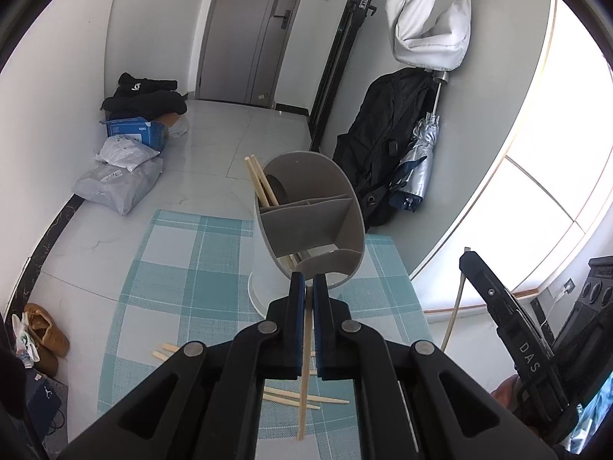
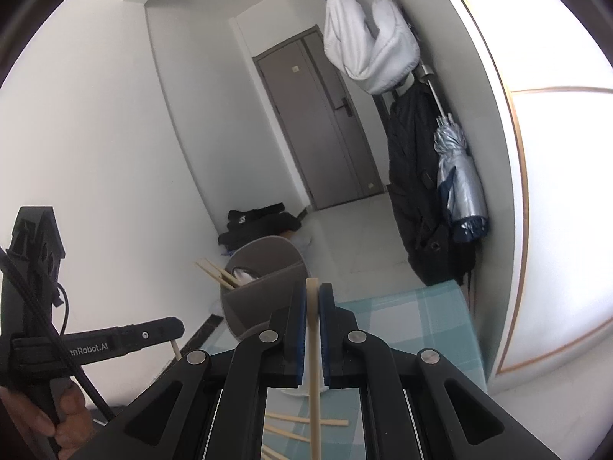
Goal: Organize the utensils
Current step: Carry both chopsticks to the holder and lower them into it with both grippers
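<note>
Desk (image 1: pixel 172 253): I see its teal checked cloth.
Holder (image 1: pixel 306 207): grey, divided, far centre; two chopsticks (image 1: pixel 260 184) in its far-left compartment.
Left gripper (image 1: pixel 308 283): my fingers clamp one chopstick (image 1: pixel 304 364).
Right gripper (image 2: pixel 313 295): fingers pinch another chopstick (image 2: pixel 315 364).
Loose chopsticks (image 1: pixel 295 395): near, flat on cloth.

Background stuff – a grey door (image 1: pixel 251 30) is sitting at the far end, black clothes (image 1: pixel 145 96) and grey parcel bags (image 1: pixel 118 184) are lying by the left wall, a white bag (image 1: pixel 429 30) and silver umbrella (image 1: pixel 419 153) are hanging right – tan shoes (image 1: pixel 46 333) are sitting bottom left.
</note>
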`<control>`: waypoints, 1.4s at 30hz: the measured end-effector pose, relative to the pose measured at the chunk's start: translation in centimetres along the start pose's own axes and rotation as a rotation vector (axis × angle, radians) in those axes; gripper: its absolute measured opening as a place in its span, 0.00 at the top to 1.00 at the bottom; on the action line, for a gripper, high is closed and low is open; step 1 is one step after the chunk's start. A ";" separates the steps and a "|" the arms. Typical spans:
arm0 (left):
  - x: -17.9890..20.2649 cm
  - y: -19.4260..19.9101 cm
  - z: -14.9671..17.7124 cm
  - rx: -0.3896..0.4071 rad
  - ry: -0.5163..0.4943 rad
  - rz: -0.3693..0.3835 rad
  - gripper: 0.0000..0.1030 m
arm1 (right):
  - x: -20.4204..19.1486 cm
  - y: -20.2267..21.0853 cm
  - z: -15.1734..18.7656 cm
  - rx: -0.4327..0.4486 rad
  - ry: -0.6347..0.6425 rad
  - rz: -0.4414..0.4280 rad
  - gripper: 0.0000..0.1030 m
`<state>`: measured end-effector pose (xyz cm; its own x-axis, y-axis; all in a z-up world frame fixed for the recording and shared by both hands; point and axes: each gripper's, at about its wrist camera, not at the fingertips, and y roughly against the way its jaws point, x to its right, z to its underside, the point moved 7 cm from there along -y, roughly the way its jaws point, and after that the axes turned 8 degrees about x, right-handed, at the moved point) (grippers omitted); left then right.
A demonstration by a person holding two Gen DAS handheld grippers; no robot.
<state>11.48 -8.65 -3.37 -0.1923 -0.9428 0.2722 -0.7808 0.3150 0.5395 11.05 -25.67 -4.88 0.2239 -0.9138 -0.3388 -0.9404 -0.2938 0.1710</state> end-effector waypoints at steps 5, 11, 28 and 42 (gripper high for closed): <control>0.5 1.1 -0.6 0.006 -0.015 0.022 0.99 | -0.7 0.0 -1.0 0.016 0.019 -0.001 0.95; 1.3 2.3 -2.4 0.021 -0.046 0.060 0.99 | -1.2 -0.3 -2.9 0.046 0.028 -0.014 0.95; 0.0 3.8 -14.7 0.234 0.133 0.120 0.99 | -5.8 -5.0 -14.2 0.215 0.180 -0.156 0.95; -4.7 0.3 -17.5 0.335 0.181 0.031 0.99 | -8.3 -14.6 -15.0 0.255 0.249 -0.297 0.95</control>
<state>22.53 -2.22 9.43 -0.1338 -0.8896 0.4366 -0.9331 0.2616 0.2469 26.77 -18.00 9.35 0.5185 -0.8490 -0.1014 -0.8522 -0.5033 -0.1432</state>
